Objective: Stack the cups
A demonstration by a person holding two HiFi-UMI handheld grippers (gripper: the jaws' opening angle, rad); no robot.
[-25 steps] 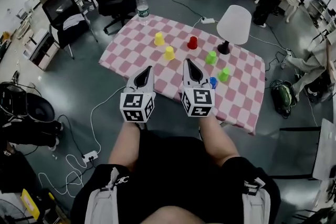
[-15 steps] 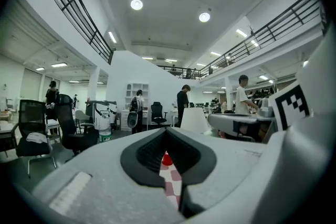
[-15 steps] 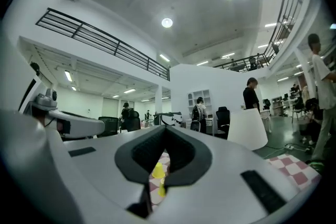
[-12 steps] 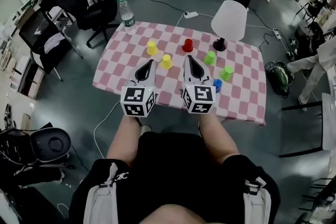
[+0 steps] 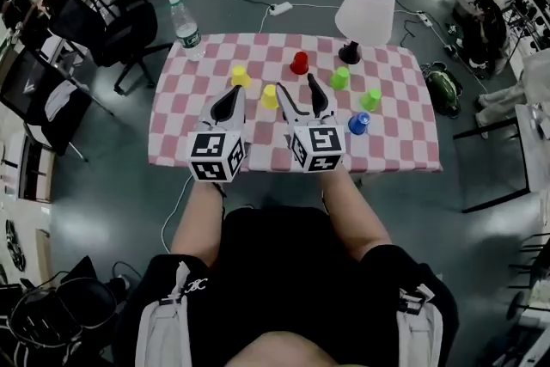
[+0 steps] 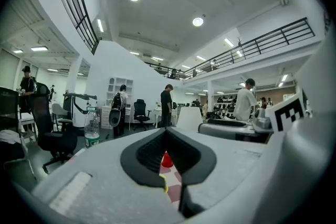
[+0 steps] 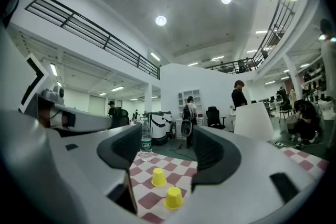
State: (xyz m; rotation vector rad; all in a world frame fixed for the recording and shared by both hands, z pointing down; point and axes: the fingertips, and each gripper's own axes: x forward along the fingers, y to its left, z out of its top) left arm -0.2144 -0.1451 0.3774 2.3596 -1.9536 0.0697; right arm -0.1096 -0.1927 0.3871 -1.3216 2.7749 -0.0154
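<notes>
Several upturned cups stand apart on the pink checked table [image 5: 180, 137]: two yellow cups [image 5: 241, 76] [image 5: 270, 96], a red cup [image 5: 299, 63], two green cups [image 5: 340, 78] [image 5: 371, 99] and a blue cup [image 5: 358, 124]. My left gripper [image 5: 229, 101] hovers over the near left part of the table, shut and empty. The red cup [image 6: 166, 160] shows past its tips. My right gripper [image 5: 300, 92] hangs just right of the nearer yellow cup. Its jaws are opening with nothing between them. Both yellow cups [image 7: 159, 177] [image 7: 174, 198] lie ahead of it.
A white table lamp [image 5: 364, 13] stands at the table's far right and a water bottle [image 5: 184, 26] at its far left corner. Office chairs [image 5: 129, 21], cables and people surround the table on the grey floor.
My right gripper's jaws have spread apart from shut. Both grippers have moved forward over the table's near part, and the head view now looks more squarely down on the table.
</notes>
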